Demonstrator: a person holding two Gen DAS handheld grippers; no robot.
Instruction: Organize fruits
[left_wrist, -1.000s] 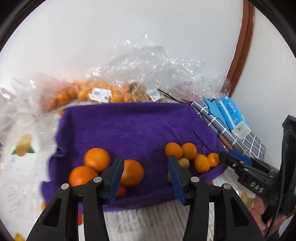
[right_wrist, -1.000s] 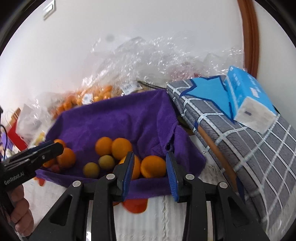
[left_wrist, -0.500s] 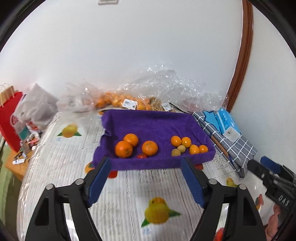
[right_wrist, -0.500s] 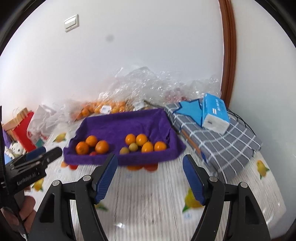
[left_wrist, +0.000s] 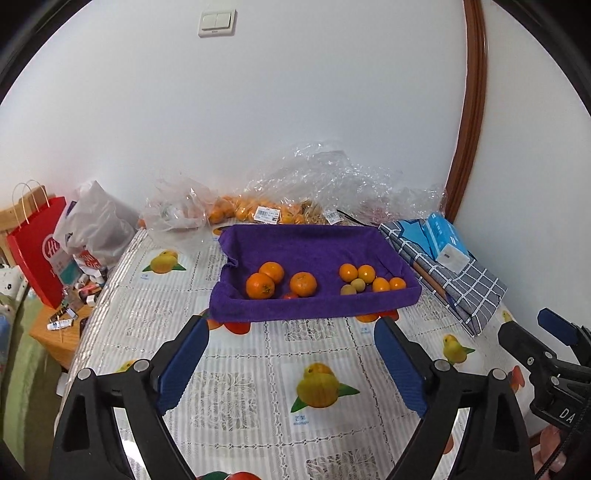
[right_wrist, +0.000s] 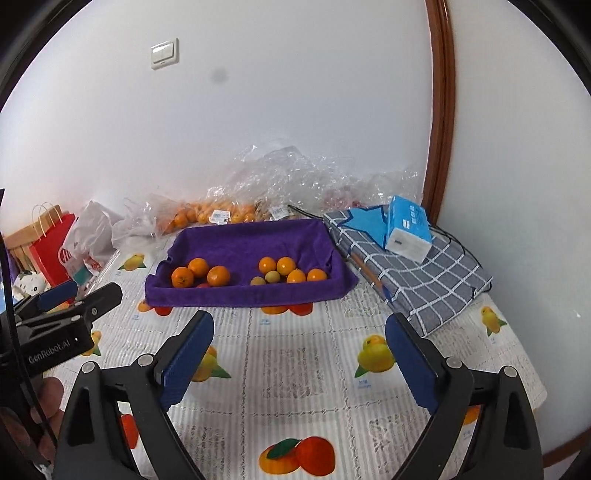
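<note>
Tray (left_wrist: 314, 306): lined with purple cloth, on the surface (left_wrist: 258, 369) near the wall, well ahead of both tongs.

Contents, left group: three large oranges (left_wrist: 260, 286) bunched together, with a small red fruit (left_wrist: 290, 295) just in front of them.

Contents, right group: four small oranges (left_wrist: 381, 284) and two pale yellow-green fruits (left_wrist: 357, 284), touching in a cluster. The groups sit apart, with bare cloth between them.

Step in hand, as I judge it: the sort by size looks finished or nearly so. Neither tool carries anything, and both stand off from the tray.

Next move, if any: perhaps only the red fruit wants a place of its own. That would call for a long reach forward and a light grip on a small, round thing.

Left tongs (left_wrist: 291, 354): jaws wide apart, empty, above the printed cloth.

Right tongs (right_wrist: 299, 347): jaws wide apart, empty, likewise.

Behind the tray: bags (left_wrist: 258, 210) of more oranges in clear plastic, with white barcode labels too small to read.

Right of the tray: checked bundle (right_wrist: 417, 273) with a blue tissue pack (right_wrist: 408, 230) on top, print unreadable.

Far left: red paper bag (left_wrist: 35, 251), white lettering beginning "H".

Writing: "GenRobot.AI" on the left tool's body in the right view; "DA" on the right tool's body in the left view; small captions under the fruit prints, not legible.
</note>
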